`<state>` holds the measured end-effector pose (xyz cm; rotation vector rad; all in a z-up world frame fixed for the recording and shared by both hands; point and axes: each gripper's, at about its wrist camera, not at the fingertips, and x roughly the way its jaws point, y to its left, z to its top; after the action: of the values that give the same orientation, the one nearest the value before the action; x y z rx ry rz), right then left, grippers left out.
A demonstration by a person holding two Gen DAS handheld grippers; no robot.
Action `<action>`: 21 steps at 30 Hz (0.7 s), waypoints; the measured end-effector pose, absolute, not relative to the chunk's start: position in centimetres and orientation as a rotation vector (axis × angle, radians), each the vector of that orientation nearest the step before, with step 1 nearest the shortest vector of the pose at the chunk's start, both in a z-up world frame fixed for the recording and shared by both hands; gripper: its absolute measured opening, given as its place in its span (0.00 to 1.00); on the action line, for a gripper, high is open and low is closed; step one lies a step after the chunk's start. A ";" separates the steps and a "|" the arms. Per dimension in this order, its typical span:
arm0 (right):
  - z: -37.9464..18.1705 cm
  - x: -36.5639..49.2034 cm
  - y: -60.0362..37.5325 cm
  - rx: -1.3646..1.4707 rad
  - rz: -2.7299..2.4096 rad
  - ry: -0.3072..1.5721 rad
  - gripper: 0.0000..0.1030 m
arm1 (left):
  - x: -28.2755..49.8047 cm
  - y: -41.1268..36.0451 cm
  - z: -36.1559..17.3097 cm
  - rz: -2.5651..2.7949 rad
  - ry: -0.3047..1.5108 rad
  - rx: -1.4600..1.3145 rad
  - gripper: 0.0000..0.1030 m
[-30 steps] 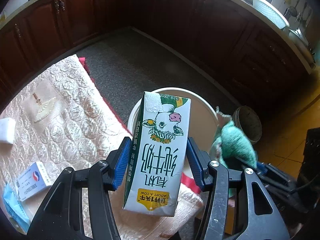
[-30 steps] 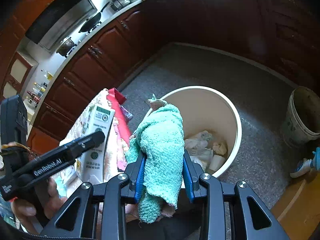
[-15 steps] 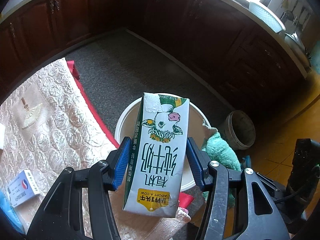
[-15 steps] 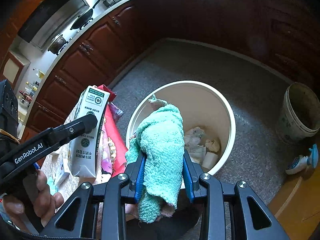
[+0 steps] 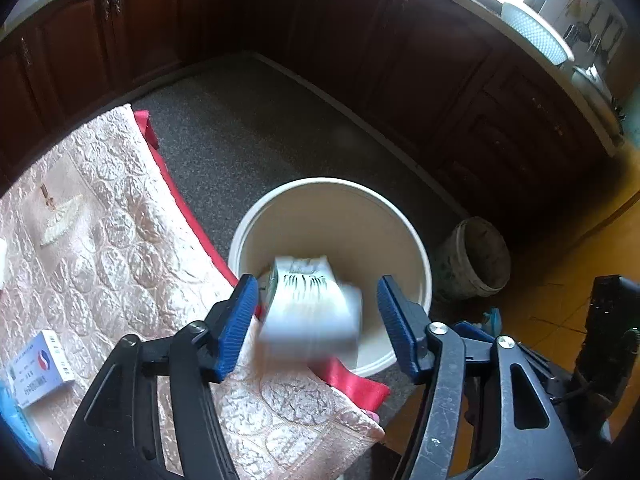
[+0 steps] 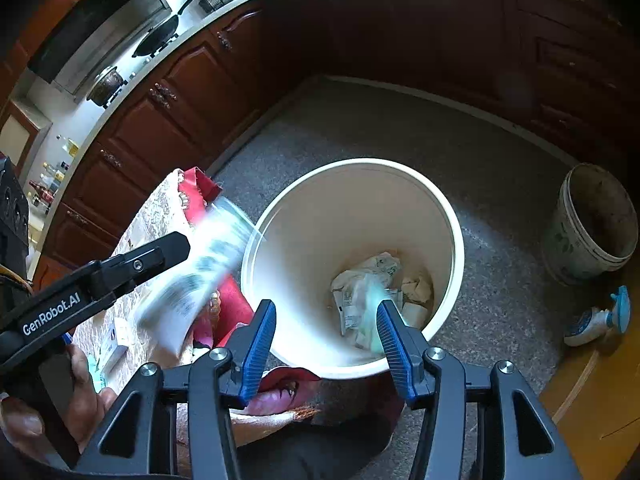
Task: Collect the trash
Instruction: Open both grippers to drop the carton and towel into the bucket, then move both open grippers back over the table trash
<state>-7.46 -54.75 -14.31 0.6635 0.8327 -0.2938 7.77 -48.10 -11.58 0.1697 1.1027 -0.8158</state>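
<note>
Dark wooden kitchen cabinets (image 5: pixel 132 36) curve round a grey speckled floor (image 5: pixel 240 136), and from our left wrist camera we see, at the far left, a pink quilted cloth (image 5: pixel 104 248) with a red edge, on which a small white and blue box (image 5: pixel 38 364) lies. Just right of it our left gripper (image 5: pixel 314 316) has just been opening; its blue pads stand apart and touch nothing, and the milk carton (image 5: pixel 310 308), blurred, is loose between them over the near rim of the white trash bucket (image 5: pixel 420 256). Further right a dirty smaller bucket (image 5: pixel 474 260) stands on the floor. In the right wrist view we see a hand (image 6: pixel 84 392) holding the left gripper at the left, the blurred carton beside its tip, just outside the bucket's rim. Our right gripper (image 6: pixel 326 344) has also just been opening, its jaws apart with nothing pressed between them; a pale teal blur, the towel (image 6: pixel 374 300), shows inside the bucket above crumpled wrappers (image 6: pixel 364 280). A spray bottle (image 6: pixel 596 318) lies at the far right.
</note>
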 end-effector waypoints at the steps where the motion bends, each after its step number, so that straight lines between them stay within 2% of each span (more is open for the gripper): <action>1: -14.3 -7.4 -54.8 0.667 -0.294 0.834 0.49 | 7.8 -48.0 -11.5 -0.821 1.107 0.159 0.62; 16: -13.7 -7.8 -53.0 0.635 -0.272 0.829 0.50 | 7.5 -43.5 -9.9 -0.749 1.023 0.150 0.62; 18: -13.2 -7.7 -52.5 0.616 -0.271 0.822 0.52 | 7.5 -42.5 -9.6 -0.729 1.006 0.154 0.62; 20: -12.7 -7.6 -51.9 0.593 -0.273 0.812 0.59 | 7.6 -41.7 -9.3 -0.711 0.991 0.159 0.62; 21: -12.5 -7.6 -51.6 0.581 -0.274 0.807 0.60 | 7.6 -41.2 -9.2 -0.699 0.985 0.159 0.62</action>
<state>-7.56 -51.59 -12.50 0.5813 0.8072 -0.2744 7.62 -41.15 -9.25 0.1592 0.9846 -0.6991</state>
